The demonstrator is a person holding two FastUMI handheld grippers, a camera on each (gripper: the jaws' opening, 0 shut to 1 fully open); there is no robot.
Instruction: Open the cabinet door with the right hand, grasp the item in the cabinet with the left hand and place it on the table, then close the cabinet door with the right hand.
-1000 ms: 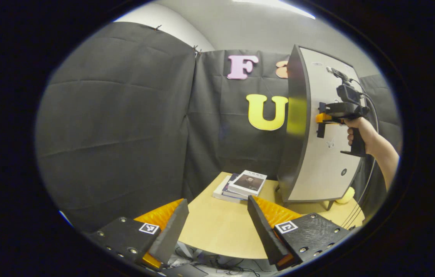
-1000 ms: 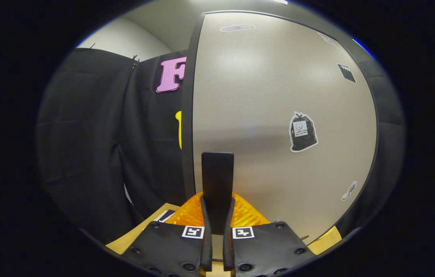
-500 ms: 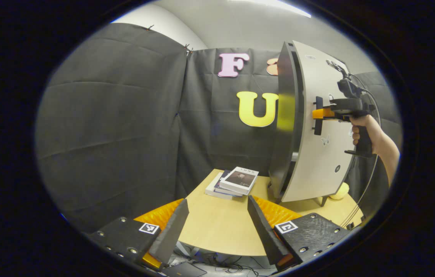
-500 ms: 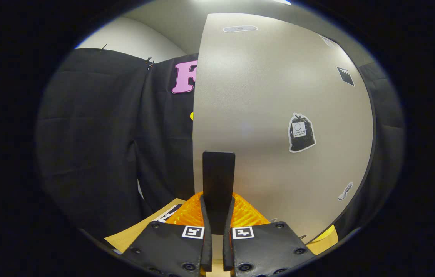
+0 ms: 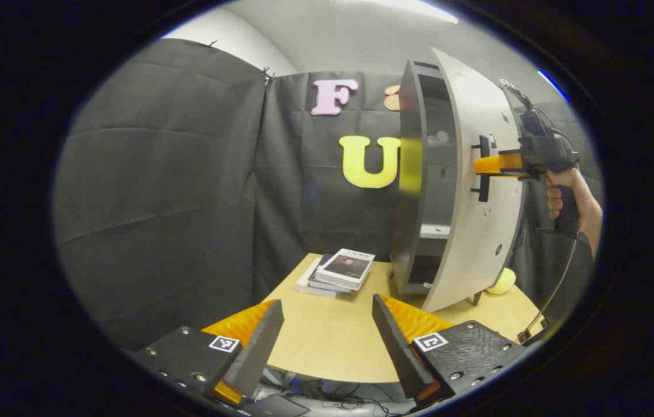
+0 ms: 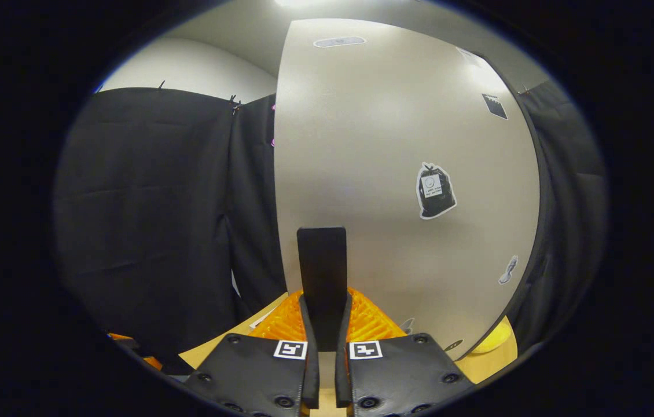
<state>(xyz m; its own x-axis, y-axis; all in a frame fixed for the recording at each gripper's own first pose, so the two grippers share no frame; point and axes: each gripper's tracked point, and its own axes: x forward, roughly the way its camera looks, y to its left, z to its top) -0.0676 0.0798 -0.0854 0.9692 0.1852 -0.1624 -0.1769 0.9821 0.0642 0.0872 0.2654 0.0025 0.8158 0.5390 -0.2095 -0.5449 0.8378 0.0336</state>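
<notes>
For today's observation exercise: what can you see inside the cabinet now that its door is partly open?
Inside the cabinet, the left gripper view shows dark compartments and a pale shelf. The door covers the rest, so no item can be made out.

L gripper (image 5: 324,330) open, R gripper (image 6: 326,324) clamped

A light wooden table (image 5: 327,341) fills the lower middle of the left gripper view. On it lie a stack of books (image 5: 335,271) toward the back, the cabinet (image 5: 419,191) standing at right, and a yellow object (image 5: 502,281) beside the cabinet's foot.
</notes>
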